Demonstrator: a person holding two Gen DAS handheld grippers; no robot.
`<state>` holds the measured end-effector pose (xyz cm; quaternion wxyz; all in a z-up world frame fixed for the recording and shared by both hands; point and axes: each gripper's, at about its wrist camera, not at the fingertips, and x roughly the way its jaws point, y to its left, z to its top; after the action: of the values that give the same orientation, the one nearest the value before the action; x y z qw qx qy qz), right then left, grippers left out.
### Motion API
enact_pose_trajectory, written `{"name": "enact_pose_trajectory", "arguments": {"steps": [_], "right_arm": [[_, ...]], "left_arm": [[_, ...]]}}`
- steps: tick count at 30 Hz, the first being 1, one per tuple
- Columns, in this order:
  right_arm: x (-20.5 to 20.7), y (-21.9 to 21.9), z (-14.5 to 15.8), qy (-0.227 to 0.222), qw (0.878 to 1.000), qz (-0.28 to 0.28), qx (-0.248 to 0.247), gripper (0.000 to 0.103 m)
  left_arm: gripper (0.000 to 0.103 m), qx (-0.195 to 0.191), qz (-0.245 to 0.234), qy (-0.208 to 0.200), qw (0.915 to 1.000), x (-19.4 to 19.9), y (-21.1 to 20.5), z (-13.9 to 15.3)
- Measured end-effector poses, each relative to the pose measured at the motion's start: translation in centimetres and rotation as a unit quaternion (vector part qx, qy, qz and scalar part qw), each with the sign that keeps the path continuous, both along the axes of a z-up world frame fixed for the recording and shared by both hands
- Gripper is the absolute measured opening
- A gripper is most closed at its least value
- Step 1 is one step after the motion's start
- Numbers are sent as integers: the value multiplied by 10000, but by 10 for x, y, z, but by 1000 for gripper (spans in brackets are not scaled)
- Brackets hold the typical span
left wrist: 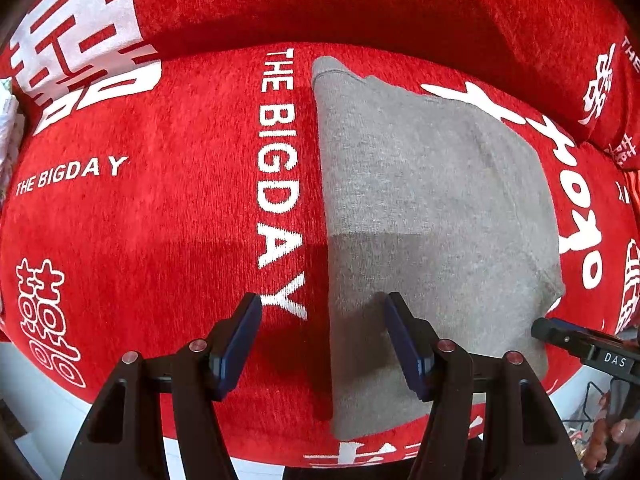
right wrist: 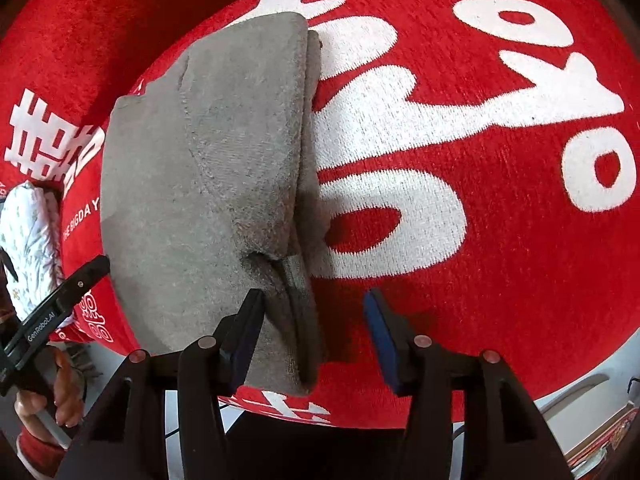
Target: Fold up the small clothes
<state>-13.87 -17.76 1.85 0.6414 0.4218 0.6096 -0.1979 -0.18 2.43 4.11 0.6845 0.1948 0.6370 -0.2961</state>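
One folded grey garment [left wrist: 432, 208] is lying on the red blanket [left wrist: 160, 208], reaching its near edge. Two grippers are hovering: left gripper [left wrist: 322, 344] and right gripper [right wrist: 314, 336], both released, gripping nothing.

The red blanket [left wrist: 160, 220] runs past every edge; a white patterned item [right wrist: 28, 236] is cut off
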Motion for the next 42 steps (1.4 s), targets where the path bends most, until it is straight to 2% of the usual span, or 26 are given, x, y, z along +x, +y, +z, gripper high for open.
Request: {"name": "enact_pose_trajectory", "arguments": {"steps": [11,14,16,19,20,21,23,27,28,30,35,42], "right_arm": [[-2,-6,18,19,10000,-59,-56,56],[1,-8,30,-22,9999,-43,-132,69],[5,-9,38,-66,9998,-10,-207,70],[9,-8,46,-64,9997,-28,-251,71],[11,-8,48,-51,9997,-42,-254,82],[12,-8,51,-49,9996,-66,-276,83],[12,-7,58,-54,9994,-66,-339,83],[18,0,71,8,9984,29,-561,84],[19,0,73,33,9981,64,-618,87],[21,5,80,98,9963,159,-836,103],[25,19,99,64,9901,414,-1343,103],[29,30,115,186,9905,579,-1231,103]], "left_arm": [[65,150,-4,22,9999,-3,2,6],[100,46,98,-78,9999,-5,6,16],[101,-82,159,-208,9996,-6,9,27],[101,-9,155,-175,9997,-7,10,33],[101,32,154,-183,9997,-8,10,35],[101,73,157,-211,9996,-8,10,37],[101,141,195,-290,9993,-8,10,43],[101,85,357,-167,9992,-8,14,54],[101,117,353,-164,9992,-8,14,56],[101,181,309,-212,9991,-9,13,60],[101,394,46,-494,9980,-16,10,73],[101,472,-8,-535,9974,-21,9,89]]}}
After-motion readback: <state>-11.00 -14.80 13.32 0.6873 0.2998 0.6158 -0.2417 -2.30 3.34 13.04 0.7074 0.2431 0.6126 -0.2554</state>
